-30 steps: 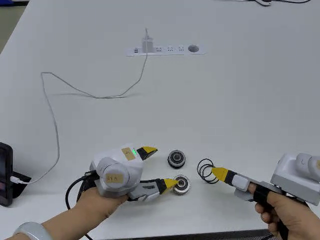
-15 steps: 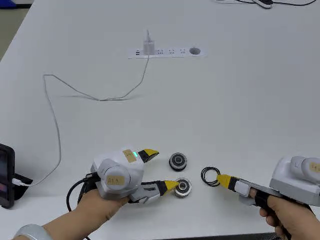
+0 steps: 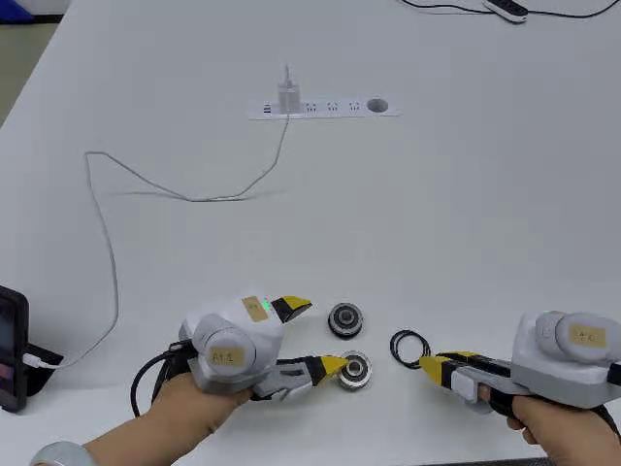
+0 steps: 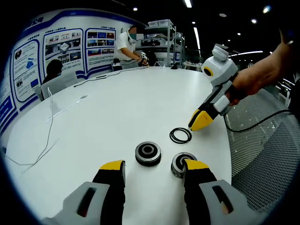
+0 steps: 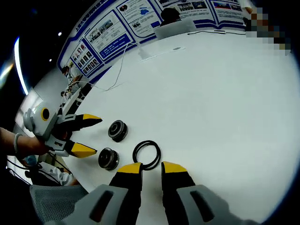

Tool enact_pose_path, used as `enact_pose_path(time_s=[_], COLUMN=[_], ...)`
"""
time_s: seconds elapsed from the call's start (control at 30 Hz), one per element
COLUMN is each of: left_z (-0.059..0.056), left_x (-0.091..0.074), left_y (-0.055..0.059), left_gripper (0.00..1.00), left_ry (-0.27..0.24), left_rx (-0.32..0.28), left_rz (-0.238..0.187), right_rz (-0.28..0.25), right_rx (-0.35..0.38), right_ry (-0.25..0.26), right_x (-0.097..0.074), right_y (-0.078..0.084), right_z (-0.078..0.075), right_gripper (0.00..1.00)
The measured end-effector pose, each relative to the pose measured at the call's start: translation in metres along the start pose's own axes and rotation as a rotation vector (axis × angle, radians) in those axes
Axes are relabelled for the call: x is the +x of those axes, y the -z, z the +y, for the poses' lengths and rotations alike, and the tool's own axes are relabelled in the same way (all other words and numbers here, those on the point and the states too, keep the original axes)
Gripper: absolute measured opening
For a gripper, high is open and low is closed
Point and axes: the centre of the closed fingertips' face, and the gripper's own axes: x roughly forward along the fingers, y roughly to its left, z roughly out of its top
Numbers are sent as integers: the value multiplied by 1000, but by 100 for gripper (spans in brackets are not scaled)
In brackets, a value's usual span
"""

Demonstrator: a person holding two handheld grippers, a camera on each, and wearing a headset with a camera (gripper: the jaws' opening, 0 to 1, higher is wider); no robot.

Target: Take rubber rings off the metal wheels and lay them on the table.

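Observation:
Two metal wheels lie near the table's front edge, the far wheel [image 3: 345, 318] [image 4: 148, 153] [image 5: 117, 131] and the near wheel [image 3: 354, 370] [image 4: 180, 162] [image 5: 108, 158]. My left gripper [image 3: 315, 336] [image 4: 154, 165] [image 5: 85, 135] is wide open, the far wheel just ahead of its gap and the near wheel at its lower fingertip. Black rubber rings [image 3: 409, 346] [image 4: 180, 135] [image 5: 146, 153] lie flat on the table to the right of the wheels. My right gripper [image 3: 439, 366] [image 5: 151, 168] [image 4: 201, 121] sits just behind the rings, its jaws a little apart with nothing between them.
A white power strip [image 3: 320, 105] with a charger lies at the far middle, and its white cable [image 3: 107, 233] runs down the left side to a dark device [image 3: 10, 348] at the left edge. A mesh chair [image 4: 262, 154] stands by the near table edge.
The right gripper has drawn back from the rubber rings, which now lie loose on the table. The left gripper and both wheels have stayed put.

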Motion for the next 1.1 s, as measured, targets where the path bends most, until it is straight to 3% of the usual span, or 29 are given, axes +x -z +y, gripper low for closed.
enact_pose_path(time_s=[0.3, 0.53, 0.87, 1.1], left_z=[-1, 0, 3, 3], left_x=[4, 11, 22, 28], left_y=[-5, -11, -15, -12], left_gripper=[44, 36, 27, 21], left_ry=[-2, -1, -5, -1], left_rx=[21, 41, 69, 80], left_rz=[6, 1, 26, 62], right_rz=[-56, -61, -51, -52], right_rx=[80, 108, 106, 114], right_ry=[-81, -136, -172, -175], right_x=[8, 22, 35, 37], right_y=[-21, -30, -34, -35], right_z=[20, 39, 54, 54], right_gripper=[14, 10, 10, 10])
